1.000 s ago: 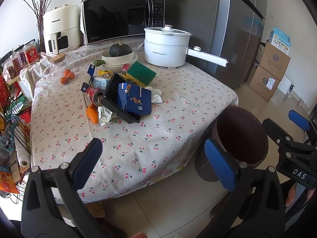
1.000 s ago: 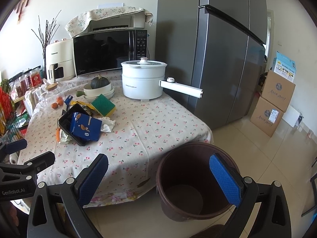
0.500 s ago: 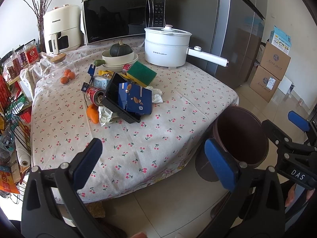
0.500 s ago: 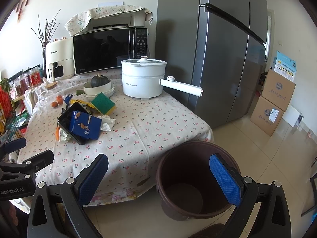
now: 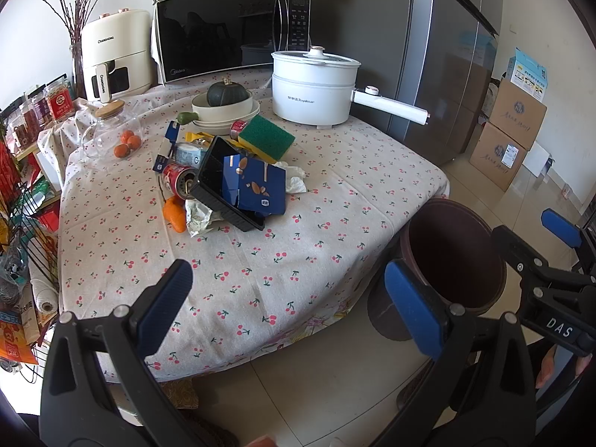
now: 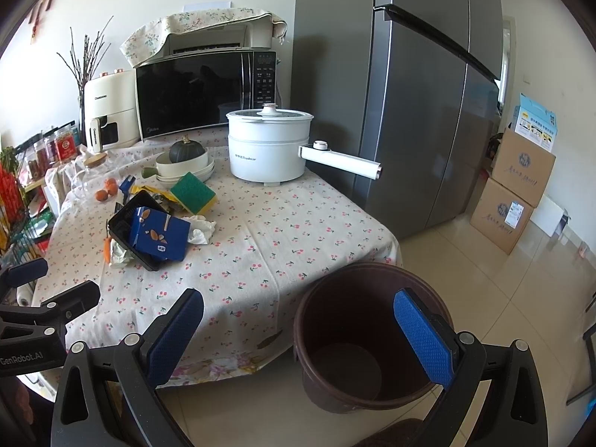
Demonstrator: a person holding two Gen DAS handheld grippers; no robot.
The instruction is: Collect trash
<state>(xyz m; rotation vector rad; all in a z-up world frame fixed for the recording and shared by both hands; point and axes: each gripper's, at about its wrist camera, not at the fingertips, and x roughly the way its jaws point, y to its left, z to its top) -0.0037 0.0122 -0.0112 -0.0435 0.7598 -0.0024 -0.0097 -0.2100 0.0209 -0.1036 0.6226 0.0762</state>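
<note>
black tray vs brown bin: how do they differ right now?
The black tray sits tilted on the table among the trash; the brown bin stands upright on the floor. The tray holds a blue packet; the bin looks empty. Tray is shallow and rectangular, bin deep and round.

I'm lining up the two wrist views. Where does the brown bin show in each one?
Left wrist: the bin stands lower right on the floor, off the table's corner, behind the left gripper's right finger.
Right wrist: the bin is bottom centre, between the right gripper's fingers.
Shared landmark: the white pot at the table's far side.
</note>
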